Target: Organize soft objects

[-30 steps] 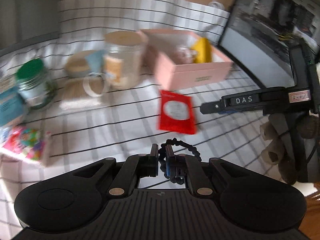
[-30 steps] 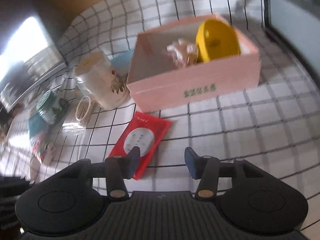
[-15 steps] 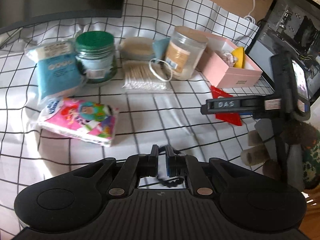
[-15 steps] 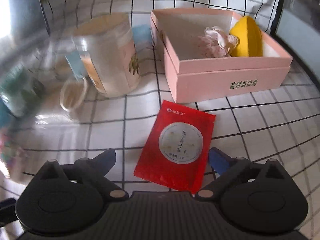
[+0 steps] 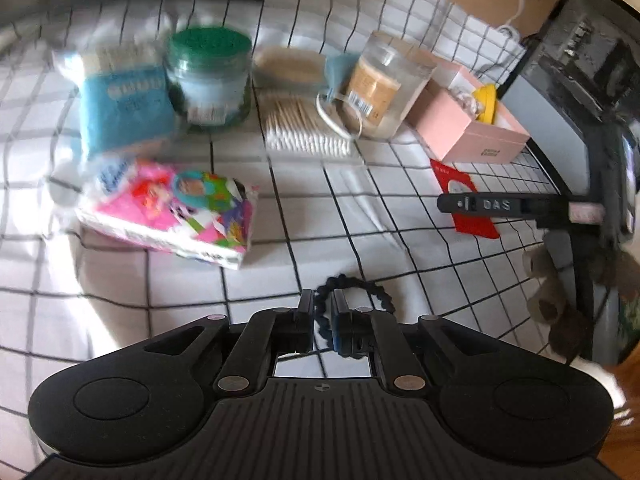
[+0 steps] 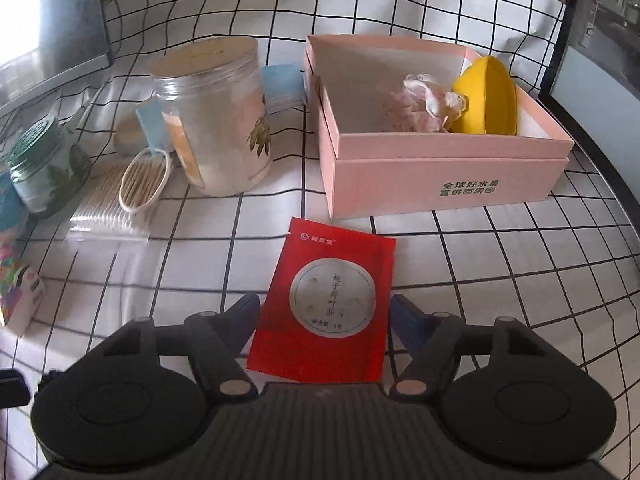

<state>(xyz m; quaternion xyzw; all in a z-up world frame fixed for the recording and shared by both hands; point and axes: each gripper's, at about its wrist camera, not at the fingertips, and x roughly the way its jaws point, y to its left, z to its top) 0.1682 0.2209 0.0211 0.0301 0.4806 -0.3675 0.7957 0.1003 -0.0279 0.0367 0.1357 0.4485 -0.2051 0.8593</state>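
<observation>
A tabletop (image 6: pixel 500 264) covered in white cloth with a black grid carries a row of household items. Going left to right in the left wrist view: a blue soft pack (image 5: pixel 120 104) and a bright pink tissue packet (image 5: pixel 172 212) near the left edge, a green-lidded glass jar (image 5: pixel 208 80), a clear bag of cotton swabs (image 5: pixel 304 128), a tall clear plastic jar (image 5: pixel 384 88), then an open pink cardboard box (image 5: pixel 468 132) towards the right edge. The left hand-held gripper (image 5: pixel 322 322) is pressed together, pinching a black beaded hair tie (image 5: pixel 356 292). The right hand-held gripper (image 6: pixel 324 312) is nearer the flat red foil sachet (image 6: pixel 326 304), which lies between its spread, closing jaws, long axis pointing away towards the box just beyond. Only the right wrist view shows inside the box: a pale pink scrunchie (image 6: pixel 424 104) touching a yellow bowl (image 6: pixel 488 96) in the far right corner.
</observation>
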